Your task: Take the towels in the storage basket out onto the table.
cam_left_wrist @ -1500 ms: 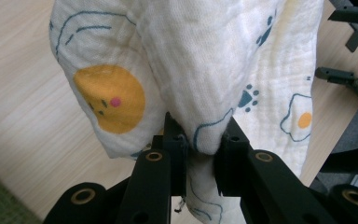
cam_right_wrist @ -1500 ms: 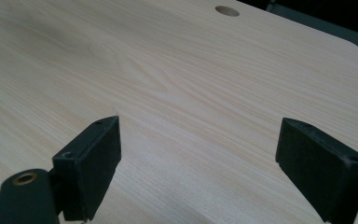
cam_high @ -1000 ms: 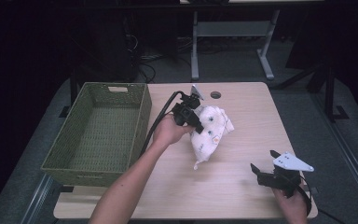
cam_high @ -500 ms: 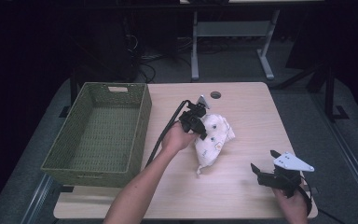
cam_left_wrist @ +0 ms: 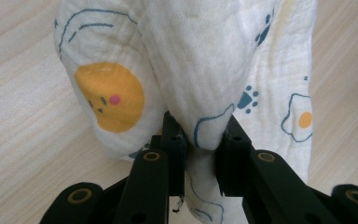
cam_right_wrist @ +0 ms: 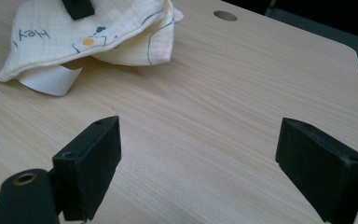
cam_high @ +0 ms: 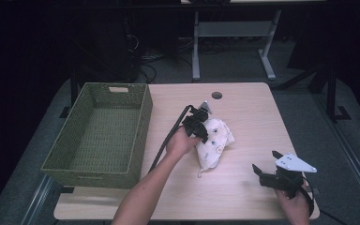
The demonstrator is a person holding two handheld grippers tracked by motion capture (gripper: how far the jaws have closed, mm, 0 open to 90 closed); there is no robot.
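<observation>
Fingers (cam_left_wrist: 168,154) of left gripper (cam_left_wrist: 200,154) pinching a fold of printed cloth (cam_left_wrist: 191,60) on tabletop (cam_high: 243,108), right gripper (cam_right_wrist: 200,163) fingers gaping apart, hovering near.

The cloth (cam_left_wrist: 205,70) is creamy white with fried-egg prints, orange-yellow yolks, one with a tiny face and pink cheek, plus dark teal paw prints and outlines; "Hey" lettering shows at 10 o'clock in the right gripper view. Basket (cam_high: 98,136) is olive green woven. Table (cam_high: 243,103) is pale wood grain. Both grippers' jaws are black.
</observation>
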